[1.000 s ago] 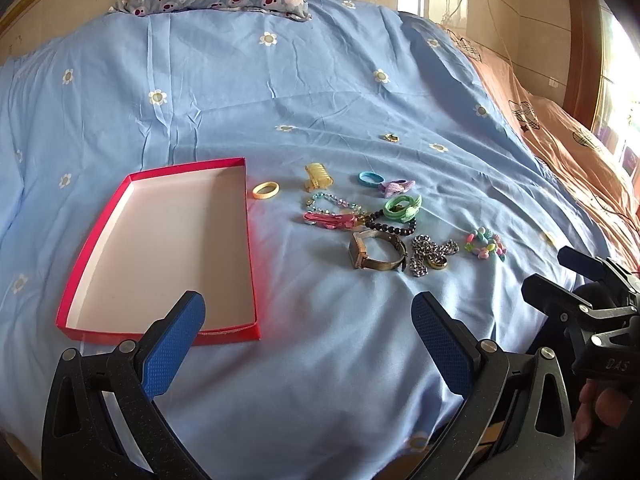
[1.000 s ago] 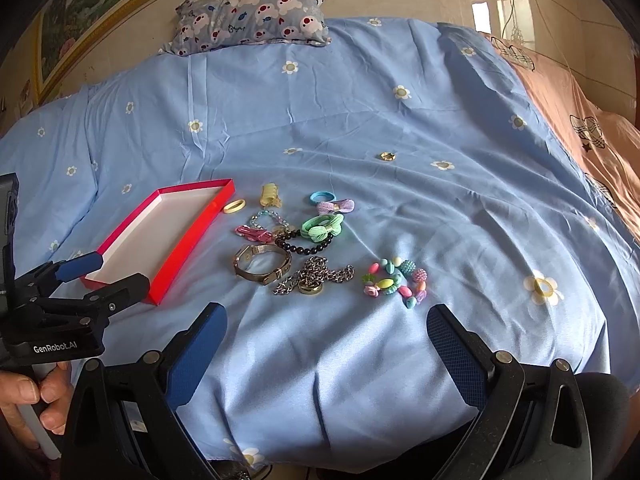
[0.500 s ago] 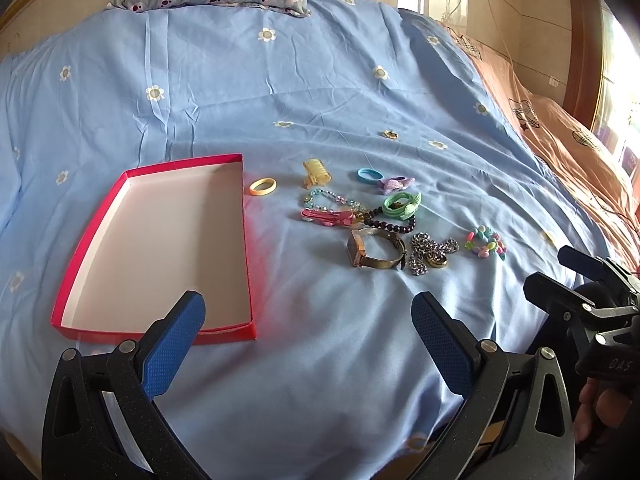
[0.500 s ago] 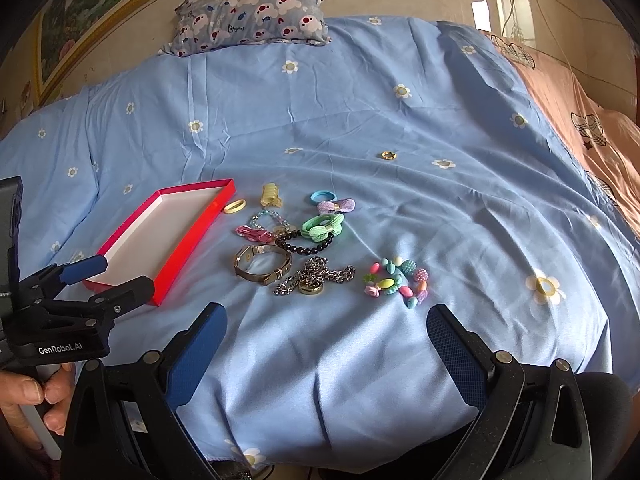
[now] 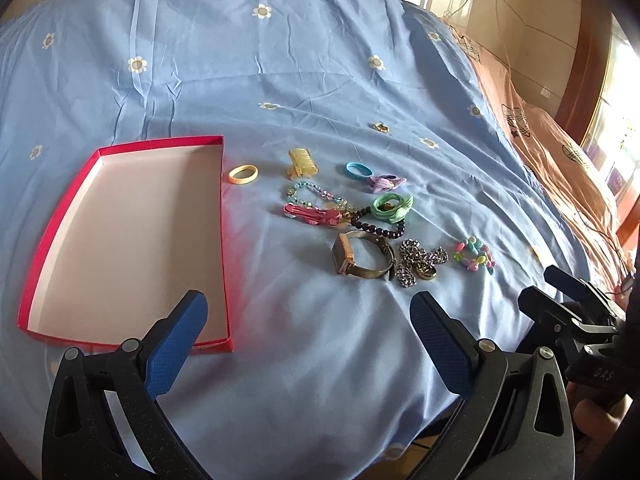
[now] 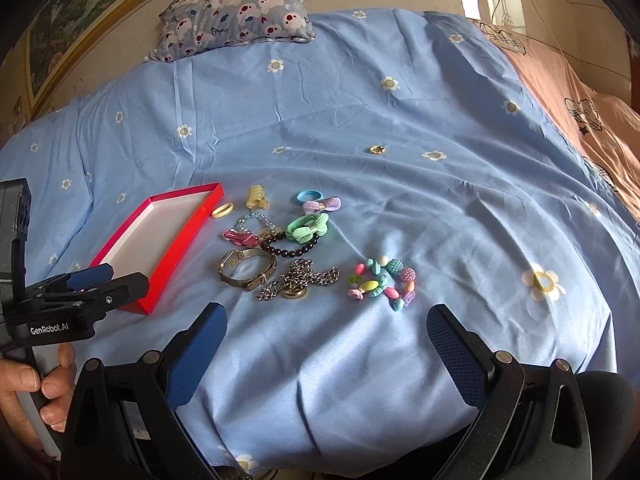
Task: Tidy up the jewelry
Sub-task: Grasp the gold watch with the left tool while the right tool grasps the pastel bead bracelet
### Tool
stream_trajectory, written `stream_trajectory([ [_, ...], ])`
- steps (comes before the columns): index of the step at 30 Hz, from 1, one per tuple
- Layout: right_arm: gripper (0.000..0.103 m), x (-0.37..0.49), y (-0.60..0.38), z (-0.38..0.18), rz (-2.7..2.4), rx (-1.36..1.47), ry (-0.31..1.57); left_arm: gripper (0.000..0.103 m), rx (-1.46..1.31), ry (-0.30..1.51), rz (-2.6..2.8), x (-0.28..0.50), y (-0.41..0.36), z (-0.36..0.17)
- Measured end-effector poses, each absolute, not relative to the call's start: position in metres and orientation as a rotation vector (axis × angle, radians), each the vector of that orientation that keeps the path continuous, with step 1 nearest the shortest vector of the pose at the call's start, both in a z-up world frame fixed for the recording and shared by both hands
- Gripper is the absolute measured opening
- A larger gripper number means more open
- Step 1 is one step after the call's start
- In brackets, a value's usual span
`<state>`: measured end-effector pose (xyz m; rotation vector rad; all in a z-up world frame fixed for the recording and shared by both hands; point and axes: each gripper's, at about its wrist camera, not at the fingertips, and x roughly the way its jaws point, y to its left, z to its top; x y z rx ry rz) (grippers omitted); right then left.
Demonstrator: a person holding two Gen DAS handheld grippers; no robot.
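Note:
A shallow red box [image 5: 60, 216] with a white inside lies empty on the blue bedsheet, also in the right wrist view [image 6: 120, 236]. To its right lie several pieces: a yellow ring [image 5: 243, 174], a gold watch [image 5: 362, 260], a silver chain [image 5: 420, 266], a dark bead bracelet [image 6: 290, 248], a green hair tie [image 5: 391, 207], a pink clip [image 5: 312, 214] and a coloured bead bracelet [image 6: 382, 282]. My left gripper [image 5: 308, 340] is open and empty, low over the sheet near the box's front corner. My right gripper [image 6: 326, 344] is open and empty, just before the chain.
A small gold ring [image 6: 377, 149] lies alone farther back on the sheet. A patterned pillow [image 6: 236, 32] sits at the head of the bed. An orange blanket [image 5: 560, 152] covers the right side. Each gripper shows in the other's view.
The left gripper has moved forward and tilted down, so the box and the jewelry sit lower and closer in its view. The right gripper has barely moved.

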<state>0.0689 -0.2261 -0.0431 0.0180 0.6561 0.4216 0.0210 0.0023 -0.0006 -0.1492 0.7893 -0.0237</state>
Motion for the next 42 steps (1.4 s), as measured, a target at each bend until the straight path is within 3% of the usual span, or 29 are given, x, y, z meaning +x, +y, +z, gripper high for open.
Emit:
stream_trajectory([
  [5,0.101,0.079,-0.231,-0.045,0.416,0.023,0.668,0.094,-0.143,0.805,-0.037,0.035,0.001,-0.001],
  [14,0.099,0.107,-0.238,-0.049,0.385,0.033,0.694,0.072,-0.095,0.841,-0.090,0.070,-0.013,-0.006],
  [17,0.091,0.120,-0.238,-0.053,0.372,0.023,0.718,0.068,-0.083,0.867,-0.101,0.082,-0.017,-0.013],
  [23,0.087,0.145,-0.236,-0.068,0.363,0.019,0.784,0.065,-0.078,0.910,-0.111,0.102,-0.020,-0.029],
  [25,0.084,0.152,-0.235,-0.076,0.360,0.018,0.809,0.058,-0.076,0.922,-0.118,0.108,-0.021,-0.034],
  [31,0.053,0.160,-0.237,-0.089,0.340,0.032,0.844,0.032,-0.096,0.975,-0.163,0.119,-0.022,-0.050],
  [35,0.023,0.162,-0.241,-0.089,0.333,0.038,0.850,0.012,-0.074,0.963,-0.182,0.117,-0.026,-0.049],
  [42,0.015,0.158,-0.238,-0.078,0.357,0.054,0.824,0.007,-0.088,0.937,-0.203,0.109,-0.022,-0.044],
])
